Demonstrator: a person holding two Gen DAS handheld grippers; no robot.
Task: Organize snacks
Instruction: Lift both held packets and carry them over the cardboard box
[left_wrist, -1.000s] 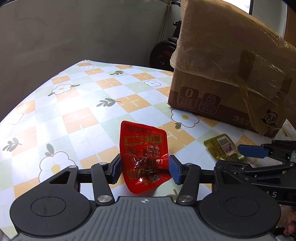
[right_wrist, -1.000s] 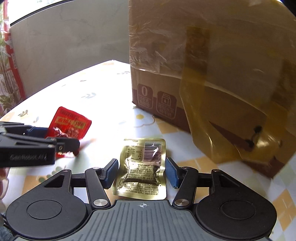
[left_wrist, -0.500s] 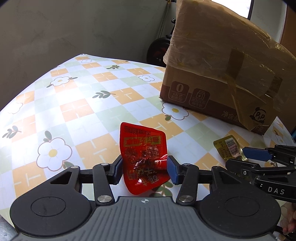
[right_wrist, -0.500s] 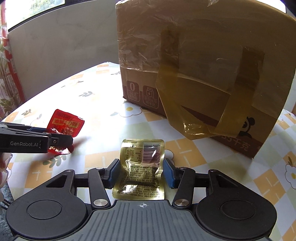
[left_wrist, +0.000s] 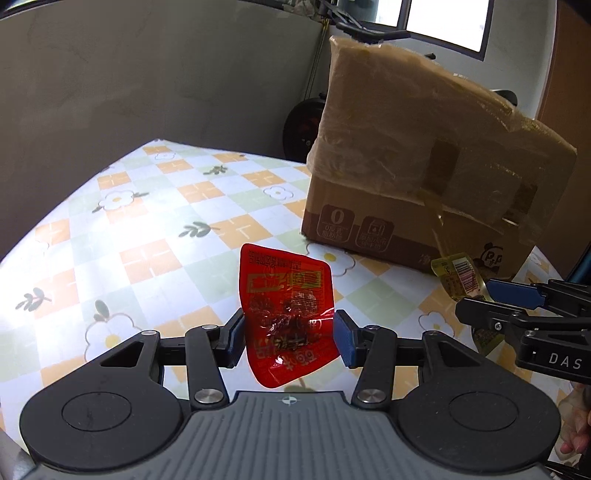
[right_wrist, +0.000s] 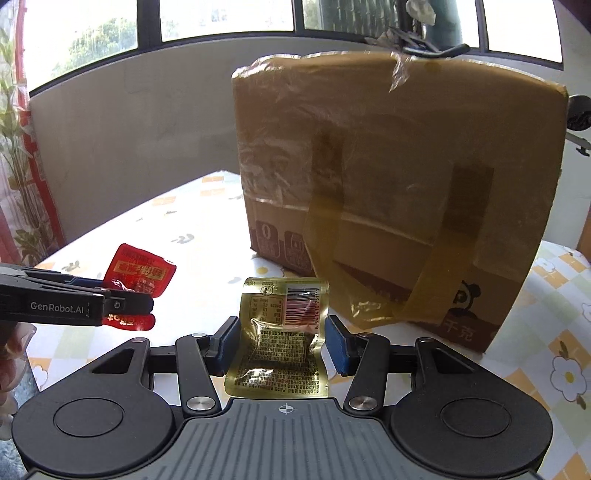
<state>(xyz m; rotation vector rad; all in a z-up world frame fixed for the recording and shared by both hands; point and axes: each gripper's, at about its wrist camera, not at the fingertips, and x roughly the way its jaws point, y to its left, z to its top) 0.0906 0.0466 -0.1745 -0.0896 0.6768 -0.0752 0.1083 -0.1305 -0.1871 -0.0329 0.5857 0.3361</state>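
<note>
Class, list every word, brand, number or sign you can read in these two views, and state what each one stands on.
"GenRobot.AI": side of the left gripper.
"DAS": side of the right gripper, remainder cut off.
"0": square sign on the cardboard box; small print beneath unreadable.
"千克": box's lower right corner.
Gold packet: barcode, digits and print too small.
Red packet: Chinese print, too blurred.
</note>
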